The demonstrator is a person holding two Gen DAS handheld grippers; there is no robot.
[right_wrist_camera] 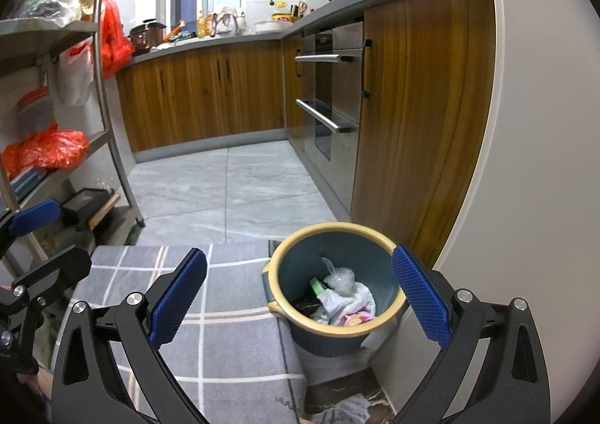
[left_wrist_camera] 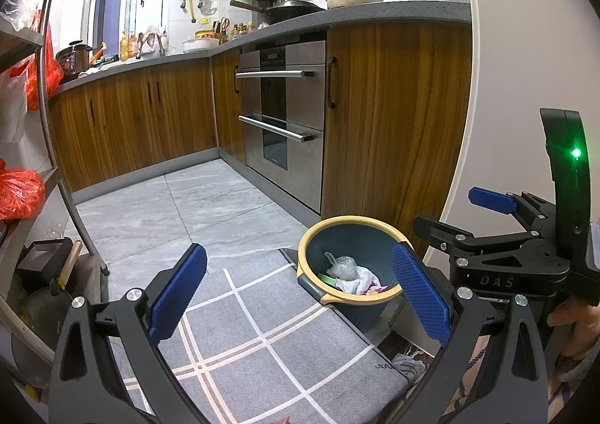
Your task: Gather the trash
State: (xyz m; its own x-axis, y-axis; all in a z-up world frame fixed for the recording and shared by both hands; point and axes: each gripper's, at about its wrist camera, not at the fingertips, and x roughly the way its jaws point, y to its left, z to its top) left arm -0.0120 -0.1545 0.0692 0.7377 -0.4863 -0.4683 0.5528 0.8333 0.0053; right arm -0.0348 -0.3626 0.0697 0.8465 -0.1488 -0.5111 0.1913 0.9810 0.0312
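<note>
Your left gripper [left_wrist_camera: 300, 292] and right gripper [right_wrist_camera: 300, 292] both gape wide, holding nothing. The trash bin [right_wrist_camera: 388, 324] — blue, yellow-rimmed, with bagged rubbish [right_wrist_camera: 343, 296] inside — stands at the grey checked mat's [right_wrist_camera: 225, 330] edge, tight against the wooden cabinet [right_wrist_camera: 423, 105]. Open tiled floor [right_wrist_camera: 232, 184] lies ahead; a metal shelf rack [right_wrist_camera: 108, 116] borders your left.

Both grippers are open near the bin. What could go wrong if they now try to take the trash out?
1. The round dark-blue bin with a yellow rim sits half on the grey checked mat, so it might tip when pulled.
2. The thin white plastic bag may tear or spill.
3. The open left gripper and right gripper are close and could collide.
</note>
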